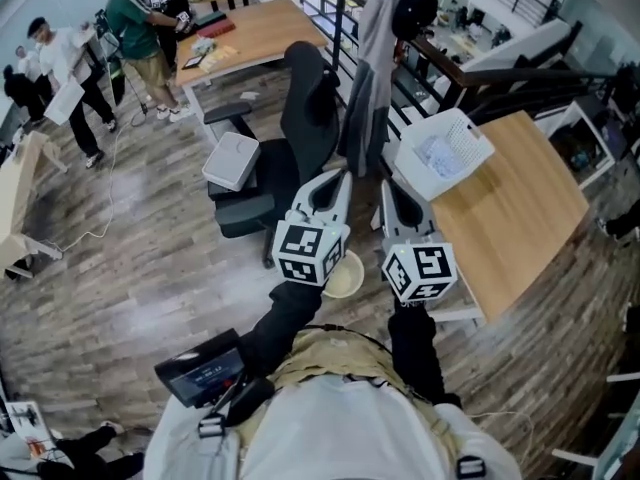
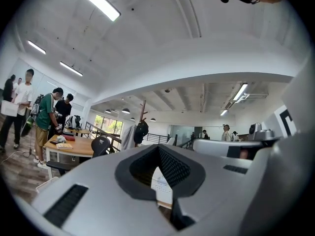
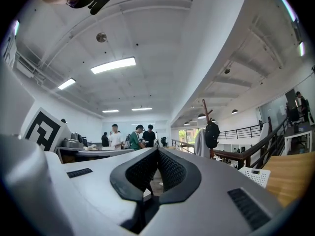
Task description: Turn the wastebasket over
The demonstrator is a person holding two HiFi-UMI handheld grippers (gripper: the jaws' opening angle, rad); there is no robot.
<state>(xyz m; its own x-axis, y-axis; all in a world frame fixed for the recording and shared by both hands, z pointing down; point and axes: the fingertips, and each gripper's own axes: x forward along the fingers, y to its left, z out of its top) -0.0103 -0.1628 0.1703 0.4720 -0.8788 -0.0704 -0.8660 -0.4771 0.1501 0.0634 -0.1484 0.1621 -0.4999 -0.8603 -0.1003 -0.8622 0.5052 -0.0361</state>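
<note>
— Wooden floor, open office, and a long counter [image 1: 520,208] running off to the right. Where's the wastebasket?

— White wastebasket [image 1: 445,153] sits on that counter's near end, close to the corner. I can't tell whether it's upright or tipped.

— And the tools?

— Left tool [image 1: 338,176] and right tool [image 1: 392,183] are held up side by side, short of the basket. Both are pinched narrow with nothing between the pads.

— So the step in hand?

— I'd say the approach; nothing is touched yet. Next they'd need to spread the jaws and take the rim or wall.

— Room to move?

— Tight on the left: a black chair [image 1: 305,118] stands just beside the counter's end. Bare countertop lies to the right, so I'd flip it that way, away from the edge.
</note>
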